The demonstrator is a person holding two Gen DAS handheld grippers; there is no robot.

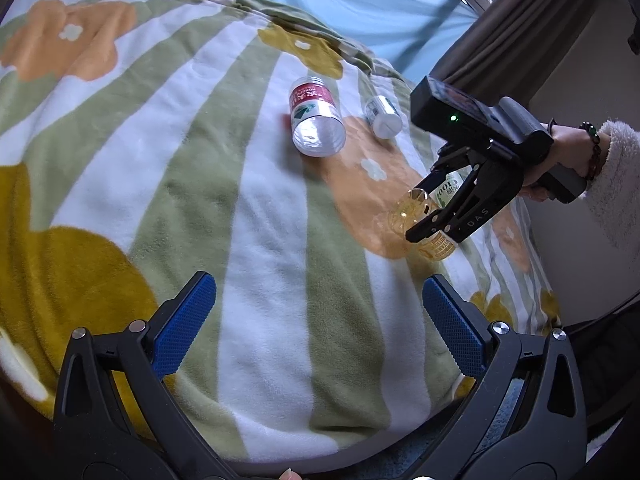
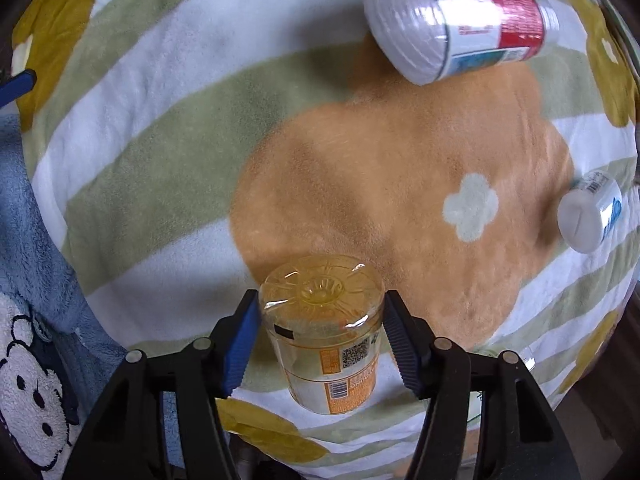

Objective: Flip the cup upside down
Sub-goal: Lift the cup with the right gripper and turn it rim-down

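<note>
The cup [image 2: 320, 320] is a clear yellow plastic cup with an orange label. It stands upside down on the blanket, base up. My right gripper [image 2: 318, 332] has its blue pads on both sides of the cup, closed on it. In the left wrist view the right gripper [image 1: 434, 226] holds the cup [image 1: 416, 216] on an orange flower patch. My left gripper [image 1: 318, 320] is open and empty, hovering over the striped blanket nearer the front.
A clear cut bottle with a red label [image 1: 316, 118] [image 2: 456, 20] lies on its side. A small white bottle [image 1: 383, 116] [image 2: 590, 216] lies beside it. The flowered blanket [image 1: 160, 140] covers the bed. A blue fleece [image 2: 32, 280] lies at left.
</note>
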